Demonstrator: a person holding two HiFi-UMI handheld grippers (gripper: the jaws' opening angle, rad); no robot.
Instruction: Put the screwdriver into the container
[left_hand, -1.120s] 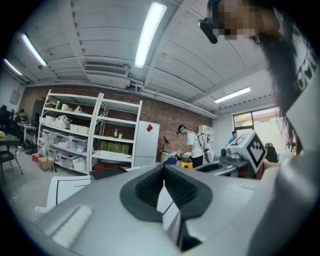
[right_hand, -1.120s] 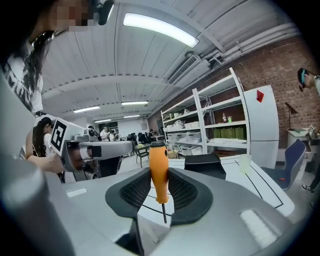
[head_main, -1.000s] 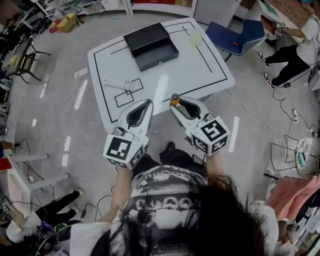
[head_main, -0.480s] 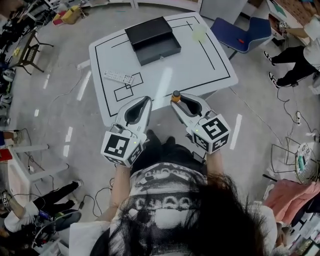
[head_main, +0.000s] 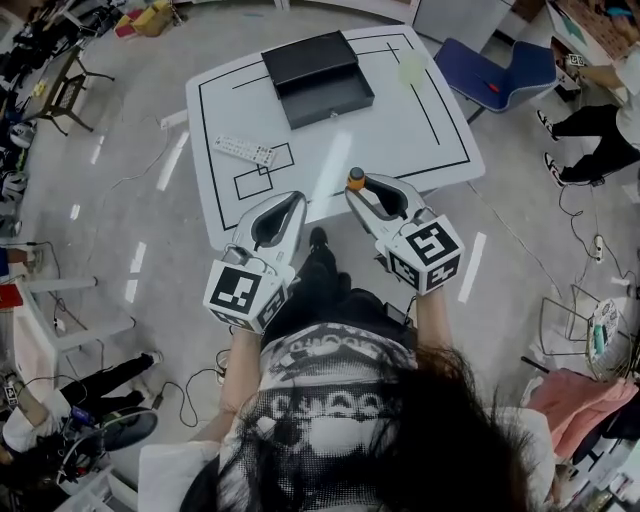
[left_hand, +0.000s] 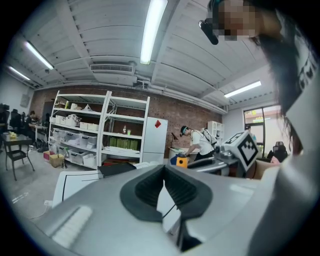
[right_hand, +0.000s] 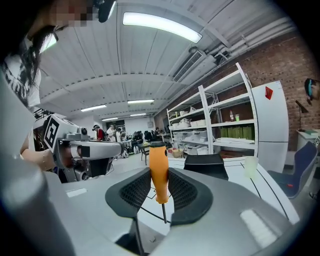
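- Standing before the person is one white worktop (head_main: 400, 130), marked with black tape lines.
- One black container (head_main: 318, 75) sits at the far side of the worktop, open at the top. Nothing is visible inside it.
- Two hand-held grippers are counted, each carrying one marker cube, both held at the near edge of the worktop and pointing toward it.
- Left hand-held gripper (left_hand: 164, 182): jaws pressed together, nothing between them.
- Right hand-held gripper (right_hand: 159, 187): jaws pinching the handle of the screwdriver.
- One light-coloured remote control (head_main: 243, 151) lies flat on the worktop's left part, beside a taped rectangle.
- One pale translucent cup (head_main: 411, 68) stands upright near the far right corner.
- One screwdriver (right_hand: 158, 172), orange handle up and thin shaft pointing down, is gripped upright in the right hand-held gripper, well apart from the container.
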